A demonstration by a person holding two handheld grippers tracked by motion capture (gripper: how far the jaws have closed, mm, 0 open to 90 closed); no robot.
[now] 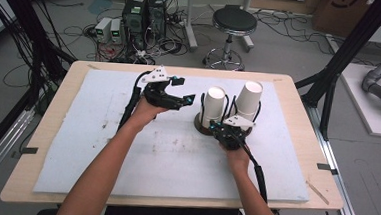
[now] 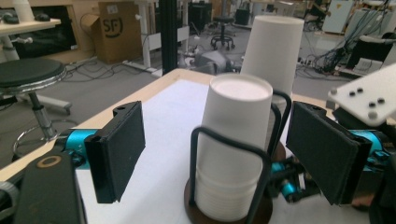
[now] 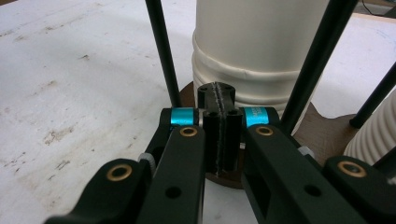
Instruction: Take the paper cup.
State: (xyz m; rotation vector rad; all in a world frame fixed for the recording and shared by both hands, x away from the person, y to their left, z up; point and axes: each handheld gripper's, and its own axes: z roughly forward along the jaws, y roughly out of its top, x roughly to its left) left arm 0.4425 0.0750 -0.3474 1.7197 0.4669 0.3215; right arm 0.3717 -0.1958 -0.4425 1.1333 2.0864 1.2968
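I work at a light wooden table (image 1: 295,159) covered with a scuffed white foam sheet (image 1: 125,153); past it lie a grey floor, a black round stool (image 1: 234,22), tangled cables and computer boxes (image 1: 144,14). Two stacks of white paper cups stand upside down in a black wire holder (image 2: 229,140) on a dark round base: the nearer stack (image 1: 213,106) and the farther stack (image 1: 249,101). My left gripper (image 1: 181,101) hangs just left of the nearer stack, jaws spread wide and apart from it. My right gripper (image 3: 219,123) has its jaws pressed together, empty, over the base edge.
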